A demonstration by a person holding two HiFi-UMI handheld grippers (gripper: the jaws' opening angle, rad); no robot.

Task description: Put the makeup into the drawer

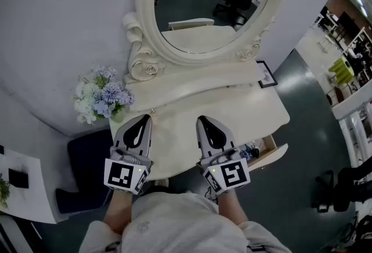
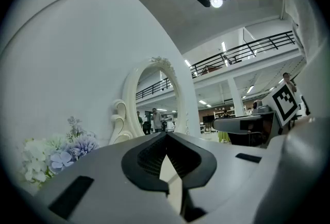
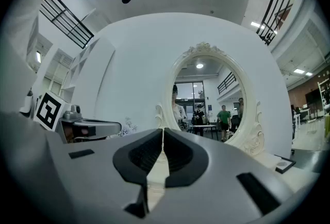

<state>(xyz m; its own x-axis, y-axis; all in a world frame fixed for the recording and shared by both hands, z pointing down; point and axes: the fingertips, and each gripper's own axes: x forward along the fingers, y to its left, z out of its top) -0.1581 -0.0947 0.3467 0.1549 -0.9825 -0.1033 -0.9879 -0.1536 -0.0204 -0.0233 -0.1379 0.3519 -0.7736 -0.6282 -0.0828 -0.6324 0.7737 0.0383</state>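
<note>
In the head view both grippers hover side by side over the front of the cream dressing table point(image 1: 261, 112), pointing toward the mirror. My left gripper point(image 1: 142, 120) is shut with nothing in it. So is my right gripper point(image 1: 204, 121). At the table's front right a drawer point(image 1: 275, 152) stands pulled out, and small dark and blue items point(image 1: 250, 151) show inside it, partly hidden behind the right gripper. In the left gripper view the left gripper point(image 2: 166, 139) has its jaws touching at the tips; in the right gripper view the right gripper point(image 3: 163, 133) looks the same.
An oval mirror point(image 1: 212, 2) in an ornate cream frame rises at the table's back. Blue and white flowers point(image 1: 102, 96) stand at the left end, and a small framed card point(image 1: 266, 74) at the right. A dark stool point(image 1: 81, 173) sits on the floor to the left.
</note>
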